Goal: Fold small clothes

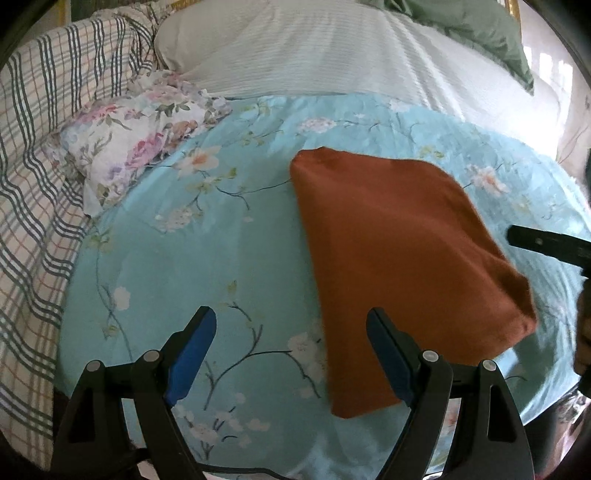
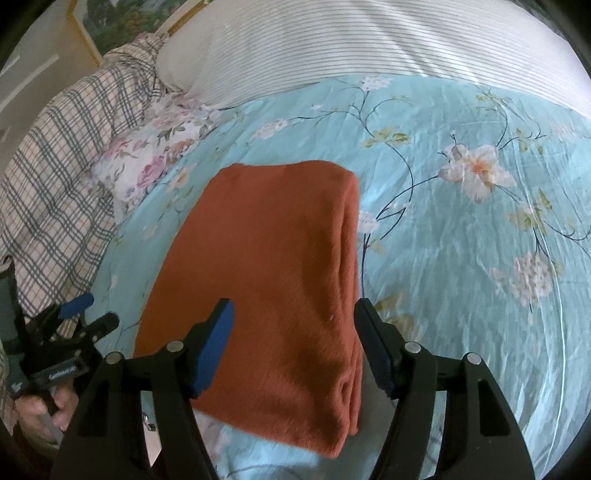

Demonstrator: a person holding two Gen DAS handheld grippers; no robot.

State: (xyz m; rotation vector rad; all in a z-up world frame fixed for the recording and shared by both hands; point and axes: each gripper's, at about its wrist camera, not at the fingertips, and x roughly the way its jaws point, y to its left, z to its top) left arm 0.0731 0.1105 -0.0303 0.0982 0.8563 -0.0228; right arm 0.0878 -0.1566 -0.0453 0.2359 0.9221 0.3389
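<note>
A rust-orange garment (image 1: 399, 266) lies folded into a flat rectangle on the light-blue floral bedsheet (image 1: 207, 258). My left gripper (image 1: 291, 350) is open and empty, hovering just left of the garment's near edge. My right gripper (image 2: 295, 343) is open and empty, above the near end of the same garment (image 2: 273, 288), whose stacked folded edges show on its right side. The right gripper's finger shows at the right edge of the left wrist view (image 1: 546, 243). The left gripper shows at the lower left of the right wrist view (image 2: 85, 317).
A crumpled white floral cloth (image 1: 129, 140) lies at the sheet's far left. A plaid blanket (image 1: 40, 155) is bunched along the left. A white striped pillow (image 1: 295, 51) and a green cloth (image 1: 480, 33) lie behind. The blue sheet (image 2: 480, 240) stretches right.
</note>
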